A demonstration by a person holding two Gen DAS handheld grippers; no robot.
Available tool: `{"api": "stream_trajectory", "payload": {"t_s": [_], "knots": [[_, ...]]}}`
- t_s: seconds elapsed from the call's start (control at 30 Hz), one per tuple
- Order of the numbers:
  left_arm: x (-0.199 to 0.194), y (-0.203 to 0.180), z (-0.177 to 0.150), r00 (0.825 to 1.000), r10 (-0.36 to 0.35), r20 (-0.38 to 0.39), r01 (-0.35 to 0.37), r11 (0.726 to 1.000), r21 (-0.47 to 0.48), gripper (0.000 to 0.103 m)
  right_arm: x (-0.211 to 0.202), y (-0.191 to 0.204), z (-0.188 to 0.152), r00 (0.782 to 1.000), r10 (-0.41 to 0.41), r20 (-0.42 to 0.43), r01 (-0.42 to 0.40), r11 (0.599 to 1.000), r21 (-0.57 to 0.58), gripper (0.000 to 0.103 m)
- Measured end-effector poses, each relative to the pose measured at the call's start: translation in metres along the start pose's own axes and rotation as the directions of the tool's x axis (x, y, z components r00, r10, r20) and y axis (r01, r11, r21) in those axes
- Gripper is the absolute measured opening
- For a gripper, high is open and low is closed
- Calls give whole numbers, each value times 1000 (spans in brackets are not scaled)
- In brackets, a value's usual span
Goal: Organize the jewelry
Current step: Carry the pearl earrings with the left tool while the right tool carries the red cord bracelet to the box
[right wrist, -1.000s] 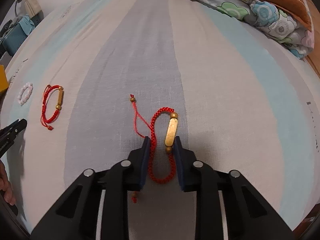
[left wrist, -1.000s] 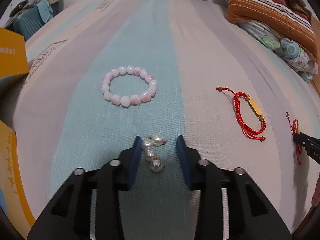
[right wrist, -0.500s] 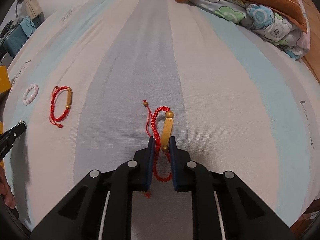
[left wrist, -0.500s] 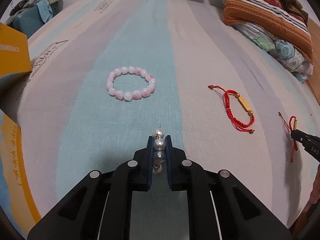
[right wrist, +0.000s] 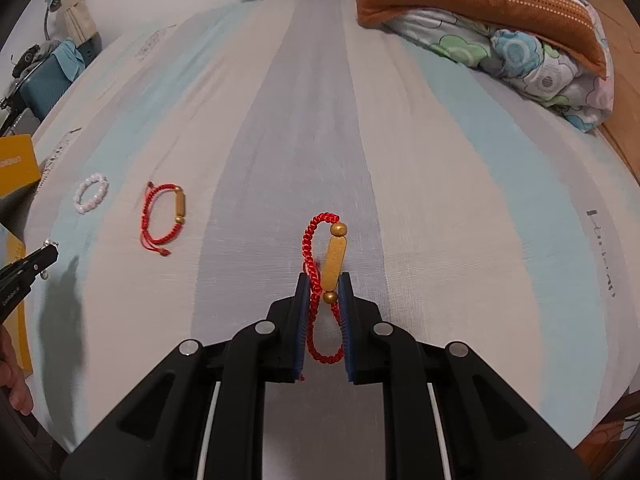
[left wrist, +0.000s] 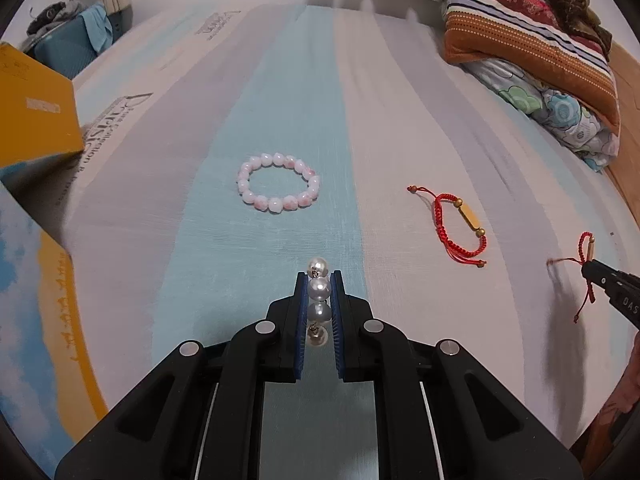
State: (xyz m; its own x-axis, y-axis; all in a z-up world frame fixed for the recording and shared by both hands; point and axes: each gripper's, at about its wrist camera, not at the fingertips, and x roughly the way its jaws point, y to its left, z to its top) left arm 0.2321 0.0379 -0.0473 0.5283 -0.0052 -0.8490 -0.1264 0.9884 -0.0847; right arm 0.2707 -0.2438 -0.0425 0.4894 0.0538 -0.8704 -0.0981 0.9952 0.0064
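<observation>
My left gripper (left wrist: pixel 319 280) is shut on a string of white pearls (left wrist: pixel 319 289), lifted above the striped bedsheet. My right gripper (right wrist: pixel 324 280) is shut on a red cord bracelet with a gold bar (right wrist: pixel 334 254), also lifted; it shows at the right edge of the left wrist view (left wrist: pixel 586 248). A pink bead bracelet (left wrist: pixel 278 188) lies ahead of the left gripper, and shows small in the right wrist view (right wrist: pixel 91 193). A second red cord bracelet with a gold bar (left wrist: pixel 460 220) lies between the grippers, also in the right wrist view (right wrist: pixel 164 214).
A yellow box (left wrist: pixel 36 120) stands at the left, with a blue and yellow printed panel (left wrist: pixel 44 320) below it. Folded quilts and pillows (left wrist: pixel 532 60) are piled at the far right of the bed (right wrist: pixel 460 160). A blue bag (left wrist: pixel 68 46) sits beyond the bed's left corner.
Both grippers closed: the left on the pearls, the right on the red bracelet. Both then lifted their jewelry off the sheet.
</observation>
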Motion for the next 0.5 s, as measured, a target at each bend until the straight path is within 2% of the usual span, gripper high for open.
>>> {"api": "stream_trajectory", "payload": {"t_s": [0.5], "knots": [[-44, 6, 2, 1000, 16, -6, -16, 1000, 5, 10, -52, 9, -2, 999, 10, 54, -10, 1000, -12, 13]]}}
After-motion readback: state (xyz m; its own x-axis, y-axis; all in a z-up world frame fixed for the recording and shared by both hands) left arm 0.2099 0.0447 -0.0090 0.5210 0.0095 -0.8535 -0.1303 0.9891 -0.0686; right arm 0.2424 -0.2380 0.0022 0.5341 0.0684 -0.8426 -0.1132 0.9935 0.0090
